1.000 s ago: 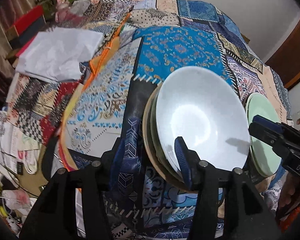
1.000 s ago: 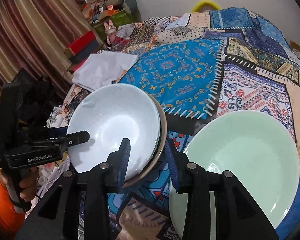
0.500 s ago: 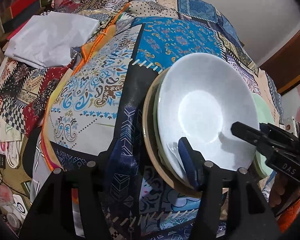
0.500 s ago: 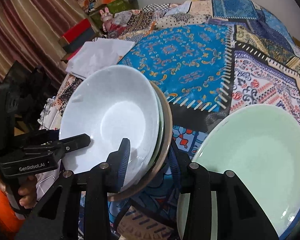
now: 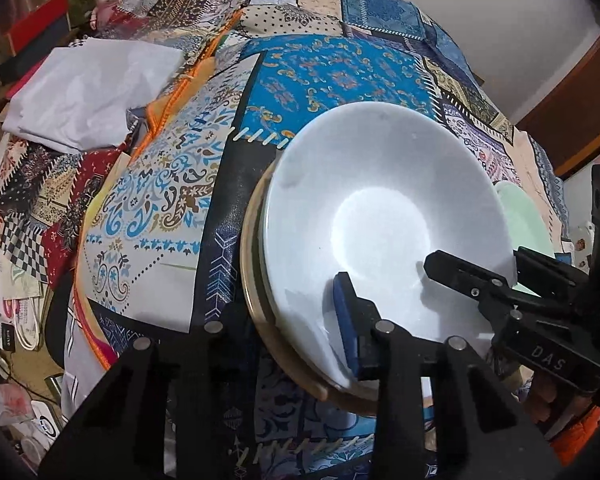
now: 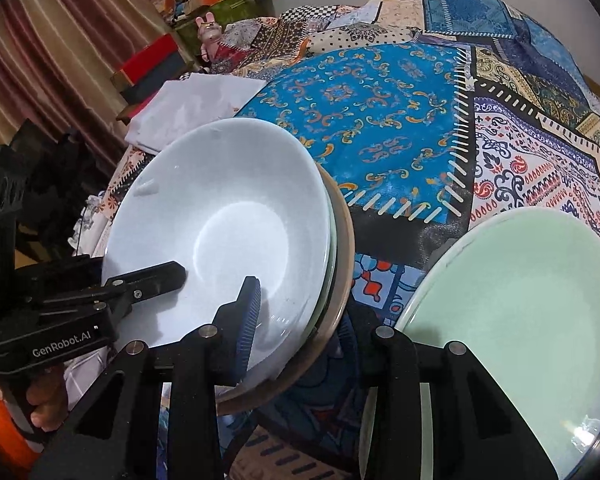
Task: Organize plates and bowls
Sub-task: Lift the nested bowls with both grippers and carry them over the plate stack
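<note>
A white bowl (image 5: pixel 380 208) tops a stack with a tan plate (image 5: pixel 250 264) beneath, on the patchwork cloth. It also shows in the right wrist view (image 6: pixel 228 216). My left gripper (image 5: pixel 292 332) straddles the stack's near rim, one blue pad inside the bowl, the other finger outside below. My right gripper (image 6: pixel 300 320) straddles the rim from the other side, its blue pad inside the bowl. Whether either squeezes the rim I cannot tell. A pale green plate (image 6: pixel 516 320) lies to the right of the stack.
A folded white cloth (image 5: pixel 92 92) lies at the far left of the bed-like surface. Boxes and a pink rabbit figure (image 6: pixel 209 36) stand beyond it. Clutter covers the floor at the left (image 5: pixel 12 320). A wooden door (image 5: pixel 572 92) is at the right.
Both grippers moved in over the stack's rim from opposite sides. Each now has one finger inside the white bowl. The stack looms larger and appears tilted.
</note>
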Action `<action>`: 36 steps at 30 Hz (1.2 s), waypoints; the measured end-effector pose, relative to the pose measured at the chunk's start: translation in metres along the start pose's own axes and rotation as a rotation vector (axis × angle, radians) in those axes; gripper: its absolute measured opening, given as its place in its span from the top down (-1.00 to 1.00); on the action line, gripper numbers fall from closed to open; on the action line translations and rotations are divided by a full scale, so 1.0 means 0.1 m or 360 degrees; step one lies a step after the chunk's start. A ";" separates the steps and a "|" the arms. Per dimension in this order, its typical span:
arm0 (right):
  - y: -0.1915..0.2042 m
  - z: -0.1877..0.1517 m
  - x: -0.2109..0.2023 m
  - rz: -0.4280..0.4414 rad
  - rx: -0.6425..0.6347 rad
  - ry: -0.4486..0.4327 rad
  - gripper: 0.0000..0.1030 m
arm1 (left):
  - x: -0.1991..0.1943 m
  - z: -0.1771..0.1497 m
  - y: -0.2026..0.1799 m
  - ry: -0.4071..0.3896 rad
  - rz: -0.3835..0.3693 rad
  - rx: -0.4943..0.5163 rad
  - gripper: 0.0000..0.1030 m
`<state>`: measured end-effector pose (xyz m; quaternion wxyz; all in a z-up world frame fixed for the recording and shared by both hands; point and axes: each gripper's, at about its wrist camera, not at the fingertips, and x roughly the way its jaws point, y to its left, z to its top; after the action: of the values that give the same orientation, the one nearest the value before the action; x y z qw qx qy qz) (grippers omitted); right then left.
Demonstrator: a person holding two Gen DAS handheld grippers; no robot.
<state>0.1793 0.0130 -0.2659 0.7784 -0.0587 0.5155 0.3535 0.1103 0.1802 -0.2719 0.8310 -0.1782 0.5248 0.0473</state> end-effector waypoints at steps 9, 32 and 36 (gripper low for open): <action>-0.05 0.01 -0.06 0.0008 0.0079 0.0001 0.38 | -0.10 0.03 -0.09 -0.0011 0.0024 0.0003 0.32; -0.17 0.00 -1.00 -0.0038 0.0123 -0.0333 0.38 | -0.76 0.17 -0.72 -0.0238 0.0005 0.0155 0.31; -0.27 -0.04 -1.15 -0.0050 0.0156 -0.0372 0.38 | -0.85 0.17 -0.91 -0.0270 0.0006 0.0201 0.32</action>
<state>0.1678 -0.0652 -0.1778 0.8406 0.0131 0.4369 0.3201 0.1116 0.1107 -0.1674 0.8819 -0.1199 0.4549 0.0307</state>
